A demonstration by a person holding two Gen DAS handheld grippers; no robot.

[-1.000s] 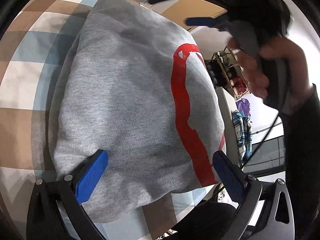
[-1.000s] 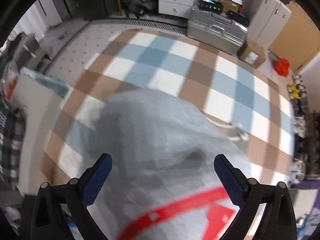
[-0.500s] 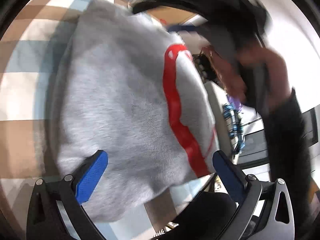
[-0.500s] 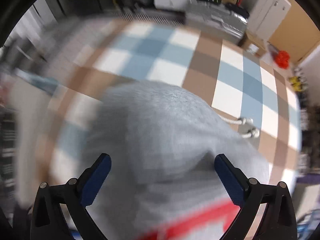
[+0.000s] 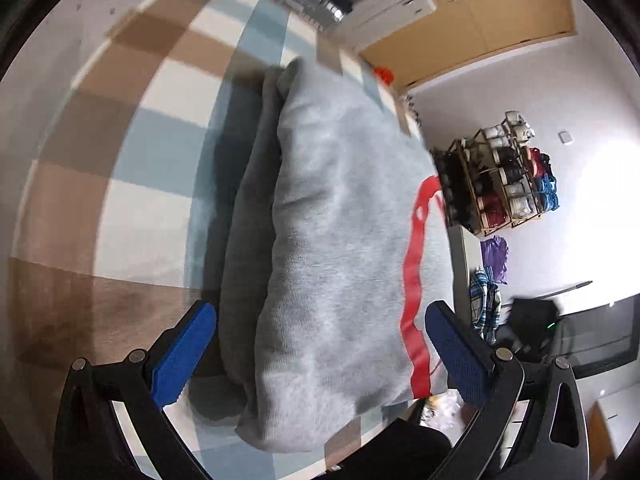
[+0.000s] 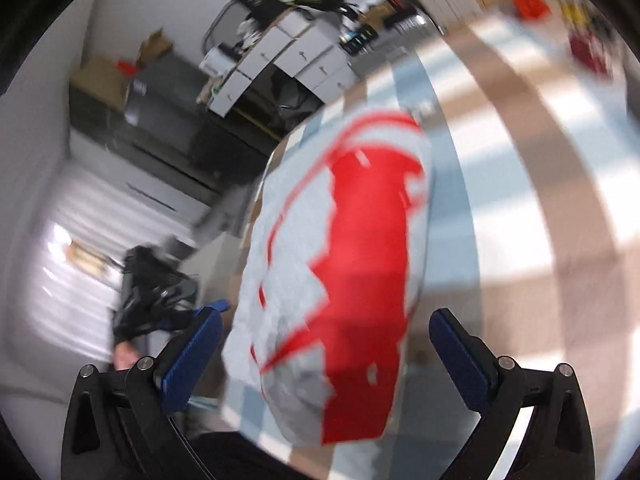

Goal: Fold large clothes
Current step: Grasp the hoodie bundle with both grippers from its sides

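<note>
Grey fleece is filling both wrist views: the folded grey sweatshirt with a red printed graphic (image 5: 344, 264) is lying as a thick, stacked bundle on the blue, brown and white checked cloth surface (image 5: 132, 208). In the left wrist view the bundle's long axis is running straight away from the left gripper (image 5: 320, 350), from just ahead of its fingers toward the far edge of the checked cloth, with the folded layers showing as a darker seam along the left side and the red print running down the right side. The left gripper's blue-padded fingers (image 5: 182, 354) are standing spread wide on either side of the near end of the bundle, clasping nothing. In the right wrist view, which is blurring heavily, the right gripper (image 6: 326, 354) is likewise splayed apart and empty, with the red graphic face of the sweatshirt (image 6: 360, 264) lying directly ahead between its fingers. Both grippers are looking about equally close to the near end; whether either one is touching the cloth I cannot tell. Judging from the compact shape, the folding is looking nearly or wholly finished, so any coming move would turn on the near short edge facing both grippers. As for containers, a wooden open rack holding rolled items (image 5: 504, 176) is standing against the white wall well apart from the bundle, and nothing is holding the sweatshirt.
</note>
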